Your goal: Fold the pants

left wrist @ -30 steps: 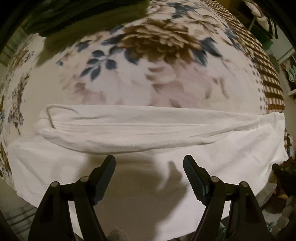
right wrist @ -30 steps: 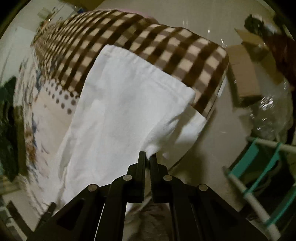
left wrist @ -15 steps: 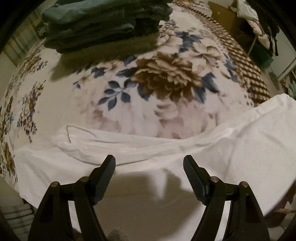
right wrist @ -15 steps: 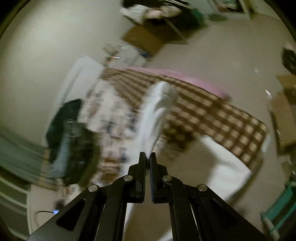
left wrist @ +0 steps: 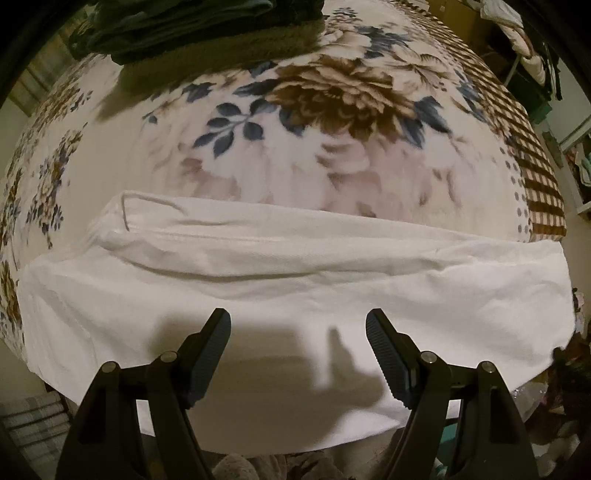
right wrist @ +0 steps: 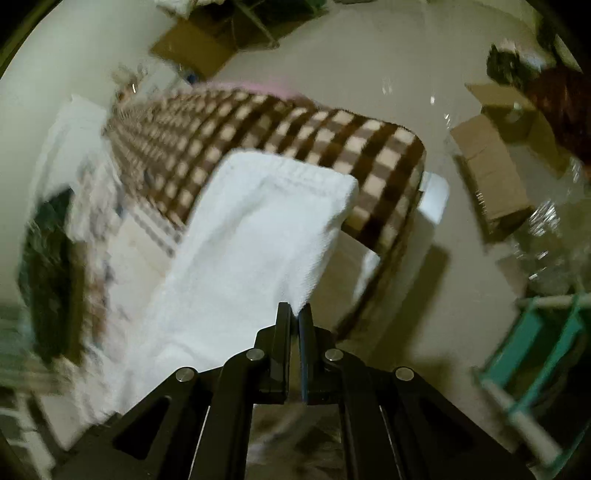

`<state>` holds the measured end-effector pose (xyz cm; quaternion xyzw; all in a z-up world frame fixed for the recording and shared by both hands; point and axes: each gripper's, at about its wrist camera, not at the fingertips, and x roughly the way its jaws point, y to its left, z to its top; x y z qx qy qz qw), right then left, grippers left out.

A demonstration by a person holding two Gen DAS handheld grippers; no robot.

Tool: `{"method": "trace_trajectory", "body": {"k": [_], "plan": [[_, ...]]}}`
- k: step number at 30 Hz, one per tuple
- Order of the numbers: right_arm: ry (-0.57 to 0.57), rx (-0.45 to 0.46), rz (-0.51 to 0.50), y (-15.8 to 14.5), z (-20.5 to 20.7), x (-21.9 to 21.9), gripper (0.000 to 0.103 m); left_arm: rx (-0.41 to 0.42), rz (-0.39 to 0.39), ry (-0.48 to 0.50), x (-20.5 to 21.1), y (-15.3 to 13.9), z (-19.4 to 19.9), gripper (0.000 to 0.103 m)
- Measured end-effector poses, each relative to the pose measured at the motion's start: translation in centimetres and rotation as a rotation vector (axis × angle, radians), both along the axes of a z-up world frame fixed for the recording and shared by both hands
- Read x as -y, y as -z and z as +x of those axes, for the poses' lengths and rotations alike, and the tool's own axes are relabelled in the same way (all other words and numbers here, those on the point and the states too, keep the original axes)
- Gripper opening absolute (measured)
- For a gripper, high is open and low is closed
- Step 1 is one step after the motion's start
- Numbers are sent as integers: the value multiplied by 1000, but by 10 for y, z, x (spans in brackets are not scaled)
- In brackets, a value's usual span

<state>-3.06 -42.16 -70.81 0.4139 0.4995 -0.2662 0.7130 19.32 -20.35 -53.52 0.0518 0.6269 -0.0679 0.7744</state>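
The white pants [left wrist: 295, 280] lie stretched across the lower half of the left wrist frame on a floral blanket [left wrist: 332, 122] — a long soft ridge of fabric runs along their upper edge, with a thin drawstring loop [left wrist: 127, 206] at the left end. The left gripper [left wrist: 298, 325] hangs over them with its fingers spread wide, holding nothing. In the right wrist view, blurred, the right gripper [right wrist: 294, 314] is pinched closed on a corner of the pants [right wrist: 251, 236] — the ribbed cuff drapes over the brown checked border. A dark clothes pile [left wrist: 192, 26] sits at upper left.
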Motion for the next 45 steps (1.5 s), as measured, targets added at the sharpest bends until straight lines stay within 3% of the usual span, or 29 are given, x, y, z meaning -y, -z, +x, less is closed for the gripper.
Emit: {"method": "trace_trajectory", "body": {"k": [3, 6, 9, 13, 15, 19, 20, 22, 23, 24, 25, 26, 30, 36, 38, 40, 41, 42, 43, 45], "plan": [[-91, -94, 9, -4, 15, -7, 32, 2, -31, -12, -9, -9, 0, 74], [-130, -89, 11, -29, 29, -23, 39, 14, -47, -44, -33, -23, -6, 74], [-225, -73, 82, -50, 54, -63, 41, 11, -46, -108, -75, -31, -17, 74], [-529, -79, 176, -59, 128, -166, 41, -10, 3, -206, -139, -26, -29, 74], [-679, -69, 176, -59, 167, -218, 41, -12, 65, -248, -171, -18, -29, 74], [-1037, -55, 105, -51, 252, -331, 43, -9, 125, -310, -219, -2, -12, 74], [-1127, -76, 90, -44, 268, -355, 48, -10, 135, -315, -226, 2, -5, 74], [-1287, -130, 6, -31, 292, -393, 48, -18, 150, -301, -236, 12, 10, 74], [-1353, -162, -60, -25, 297, -406, 47, -19, 153, -294, -240, 16, 17, 74], [-1407, -188, -148, -21, 301, -417, 27, -26, 147, -288, -242, 20, 26, 74], [-1416, -195, -175, -19, 303, -419, 9, -26, 136, -281, -243, 21, 33, 74], [-1393, -193, -179, -20, 307, -416, 5, -21, 131, -268, -242, 23, 41, 74], [-1240, -155, -123, -30, 322, -393, 4, -2, 134, -196, -229, 32, 70, 74], [-1084, -173, -176, -21, 338, -380, 0, -34, 167, -125, -220, 58, 99, 74], [-1023, -208, -109, -11, 349, -363, 1, -59, 140, -129, -226, 62, 102, 77], [-922, -177, -5, -22, 347, -341, 3, -56, 111, -140, -235, 52, 97, 77], [-904, -144, -4, -36, 341, -332, 17, -44, 100, -149, -240, 44, 92, 77], [-892, -130, -10, -47, 333, -325, 41, -36, 83, -164, -248, 35, 84, 77], [-863, -114, 0, -61, 320, -316, 47, -32, 56, -192, -258, 24, 74, 77], [-787, -106, 53, -75, 288, -303, 49, -31, 6, -254, -280, 6, 47, 77]]}}
